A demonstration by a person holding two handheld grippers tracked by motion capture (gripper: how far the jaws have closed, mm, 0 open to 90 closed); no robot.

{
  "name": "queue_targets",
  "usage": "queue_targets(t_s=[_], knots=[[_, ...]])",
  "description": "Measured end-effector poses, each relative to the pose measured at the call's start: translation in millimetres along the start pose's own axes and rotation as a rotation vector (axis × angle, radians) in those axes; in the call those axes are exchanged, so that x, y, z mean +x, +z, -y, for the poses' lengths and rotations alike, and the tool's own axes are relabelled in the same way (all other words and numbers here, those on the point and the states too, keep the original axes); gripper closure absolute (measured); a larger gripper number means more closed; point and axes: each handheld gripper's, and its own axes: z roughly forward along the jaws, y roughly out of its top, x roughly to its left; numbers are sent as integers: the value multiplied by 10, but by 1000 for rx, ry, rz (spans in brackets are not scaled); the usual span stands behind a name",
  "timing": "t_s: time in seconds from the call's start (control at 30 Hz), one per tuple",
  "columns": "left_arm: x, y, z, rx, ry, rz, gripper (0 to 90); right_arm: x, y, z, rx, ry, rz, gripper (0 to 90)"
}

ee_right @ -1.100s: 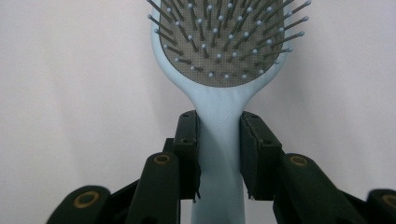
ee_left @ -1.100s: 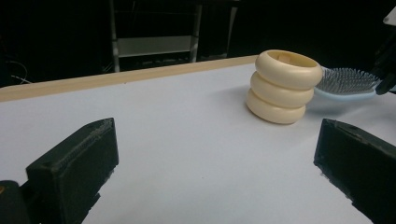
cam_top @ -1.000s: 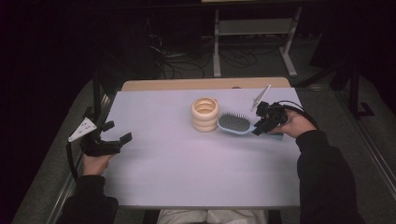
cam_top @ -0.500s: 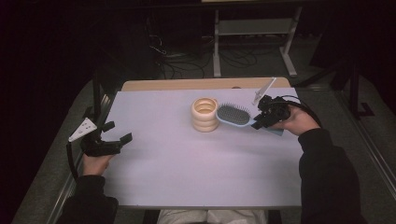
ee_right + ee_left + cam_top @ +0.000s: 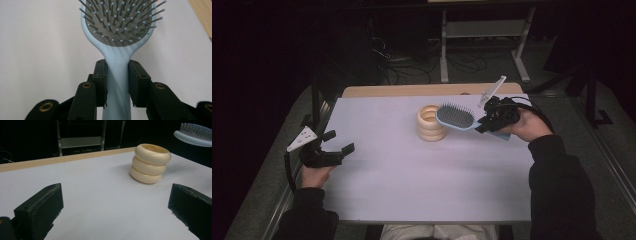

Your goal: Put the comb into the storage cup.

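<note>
Since the earlier frame the right gripper [image 5: 482,125] has lifted the hairbrush [image 5: 456,117] off the table [image 5: 412,170]; its jaws pinch the blue handle, and the bristled head now hangs just above the cream ringed holder [image 5: 431,123]. Well apart from this holder, the left gripper [image 5: 341,141] rests with jaws spread wide.

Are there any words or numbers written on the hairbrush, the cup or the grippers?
None: no words, numbers or signs can be read anywhere.
Hairbrush: plain blue, no writing.
Cup: plain cream, no label.
Right gripper and left gripper: black jaws, no marks.
Table: plain.
</note>
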Motion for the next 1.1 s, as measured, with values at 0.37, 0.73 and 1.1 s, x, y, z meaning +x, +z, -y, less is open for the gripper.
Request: queue_targets(t_s=[0.37, 0.73, 1.1], knots=[[-86, -4, -47, -30, -13, 41, 0, 135, -45, -147, -60, -52, -4, 690], [-169, 45, -91, -3, 38, 48, 0, 219, -67, -270, -99, -82, -20, 689], [-288, 189, -182, 55, 58, 90, 0, 277, -37, -359, -109, -105, -19, 690]])
